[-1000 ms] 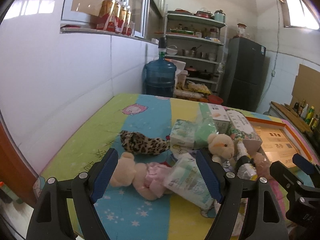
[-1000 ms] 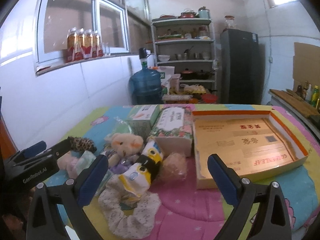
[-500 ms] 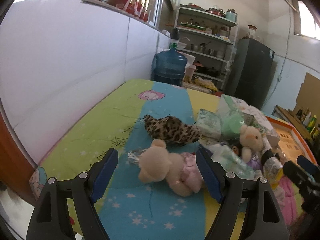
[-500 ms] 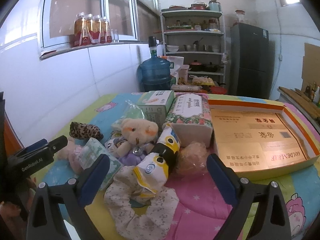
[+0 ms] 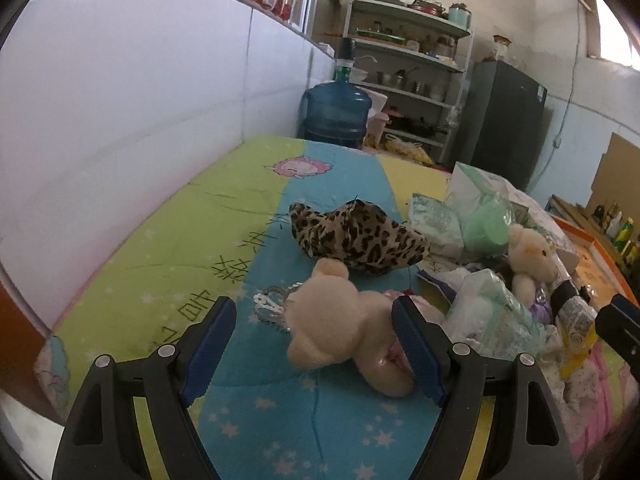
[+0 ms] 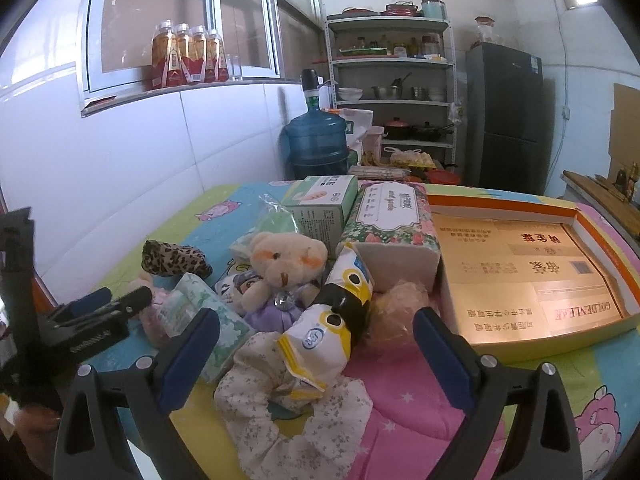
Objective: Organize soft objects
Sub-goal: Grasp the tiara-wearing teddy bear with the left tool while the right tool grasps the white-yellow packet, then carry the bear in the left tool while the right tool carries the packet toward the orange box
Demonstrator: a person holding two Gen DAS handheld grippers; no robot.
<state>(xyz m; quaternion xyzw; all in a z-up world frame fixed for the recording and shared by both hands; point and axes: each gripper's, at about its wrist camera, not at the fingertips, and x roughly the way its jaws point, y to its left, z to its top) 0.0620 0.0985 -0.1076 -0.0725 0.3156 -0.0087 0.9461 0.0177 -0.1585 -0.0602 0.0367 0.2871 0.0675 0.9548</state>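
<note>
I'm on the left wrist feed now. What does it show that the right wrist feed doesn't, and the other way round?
Only the left wrist: the lying beige bear in full between the open left gripper jaws, and a silver trinket beside its head.
Only the right wrist: the whole flat orange-rimmed box, the floral scrunchie and the floral tissue pack, ahead of the open right gripper.
Both: the leopard-print piece and the seated bear.
</note>
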